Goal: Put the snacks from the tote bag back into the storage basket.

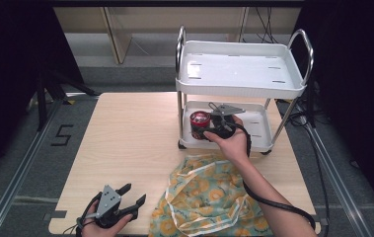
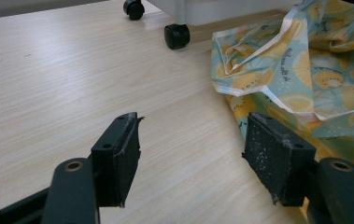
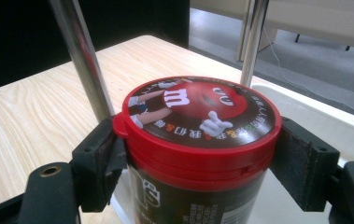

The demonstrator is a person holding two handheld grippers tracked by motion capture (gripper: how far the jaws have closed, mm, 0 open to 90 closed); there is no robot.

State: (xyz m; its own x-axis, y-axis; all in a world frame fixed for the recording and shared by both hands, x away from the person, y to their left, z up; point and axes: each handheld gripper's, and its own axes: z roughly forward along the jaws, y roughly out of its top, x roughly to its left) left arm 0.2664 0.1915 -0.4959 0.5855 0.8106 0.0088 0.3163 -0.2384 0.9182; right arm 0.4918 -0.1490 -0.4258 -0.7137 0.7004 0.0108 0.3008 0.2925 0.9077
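While cart posts (image 3: 83,60) flank it, fingers (image 3: 102,161) clamp the candy jar (image 3: 198,149).

Cart (image 1: 283,89) at table's (image 1: 125,143) far right; jar (image 1: 199,123) on lower shelf (image 1: 261,133), left end; cloth (image 1: 209,197) in front of cart, near edge.

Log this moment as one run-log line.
right tongs: shut on candy jar, at cart lower shelf | left tongs: open, over table beside fruit-print cloth
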